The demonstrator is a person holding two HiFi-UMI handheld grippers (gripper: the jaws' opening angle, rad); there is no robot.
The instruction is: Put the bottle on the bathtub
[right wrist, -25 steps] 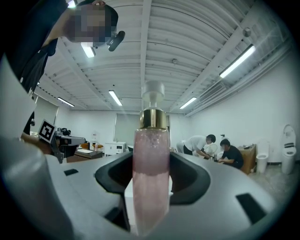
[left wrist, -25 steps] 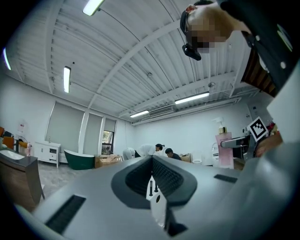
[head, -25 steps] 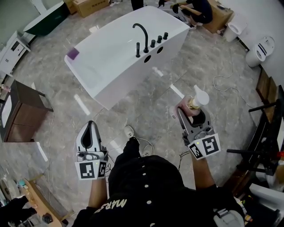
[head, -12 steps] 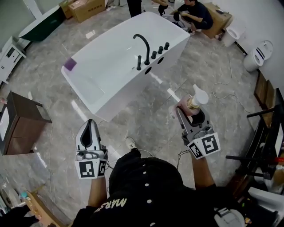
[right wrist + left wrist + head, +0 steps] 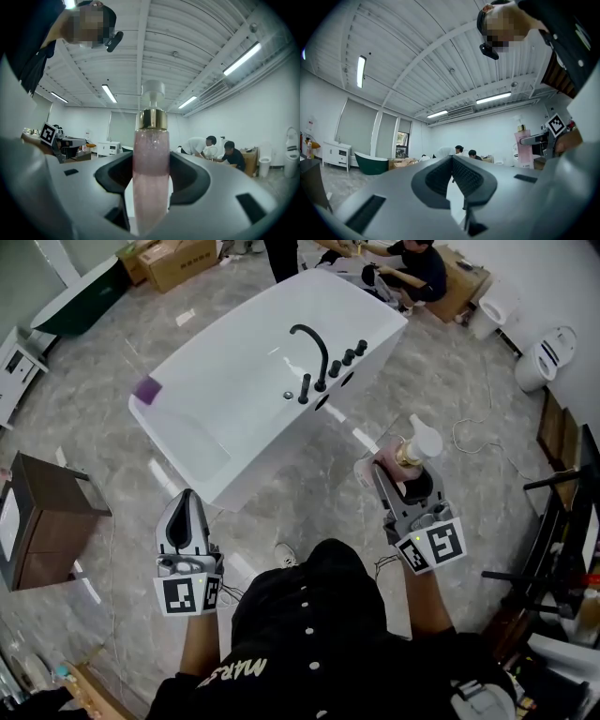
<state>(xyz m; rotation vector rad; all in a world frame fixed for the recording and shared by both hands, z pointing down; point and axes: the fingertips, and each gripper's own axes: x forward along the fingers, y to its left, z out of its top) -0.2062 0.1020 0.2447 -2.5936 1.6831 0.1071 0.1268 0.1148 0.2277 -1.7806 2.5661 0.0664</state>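
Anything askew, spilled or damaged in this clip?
Nothing stands out. The pink bottle stands upright in the right tongs, pump cap on, no spill; the left tongs are shut and empty; the bathtub looks intact.

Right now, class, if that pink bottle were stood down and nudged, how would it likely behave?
The bottle is tall and slim with a pump on top, so it would probably tip easily. Its body looks round and smooth, so once down it may roll. Clamped in the right gripper it shows no denting, so it seems stiff.
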